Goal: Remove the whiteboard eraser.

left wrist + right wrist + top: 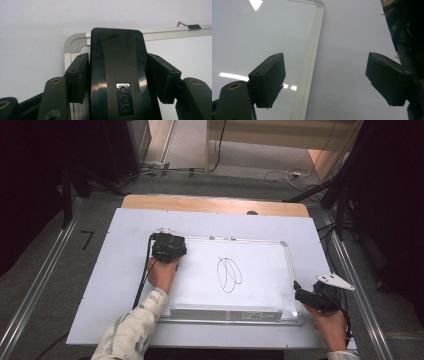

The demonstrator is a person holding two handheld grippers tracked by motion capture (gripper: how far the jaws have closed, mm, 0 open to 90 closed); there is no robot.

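The eraser (117, 72) sits at the whiteboard's (260, 270) far left corner, and your left gripper (168, 246) has it: in the left gripper view both pads press on its black sides, the "deli" badge facing the camera between them. The board's rounded aluminium corner shows just behind the eraser's top, with a small hanging clip (190, 26) further along the far rail.

The whiteboard lies flat on a pale sheet (100, 290) that covers most of the table (215, 204); a strip of wood shows along the table's far edge. A looped black scribble (229, 274) marks the board near its middle, well apart from the eraser. A printed label sits on the board's near rail.

Your left hand (162, 274) reaches in from the near edge, forearm angled across the board's left rail, sleeve over the near left corner, the gripper's cable trailing back along the arm. Your right gripper (311, 296) rests off the board, just beside its near right corner, pointed toward the board; in the right gripper view its jaws stand wide apart with nothing between them, straddling the board's right rail.

The board's surface right of the eraser is bare up to the scribble. The sheet leaves margins on the left and right of the board. Beyond the table lie grey floor, metal rails on both sides, dark stands and loose cables at the far end.
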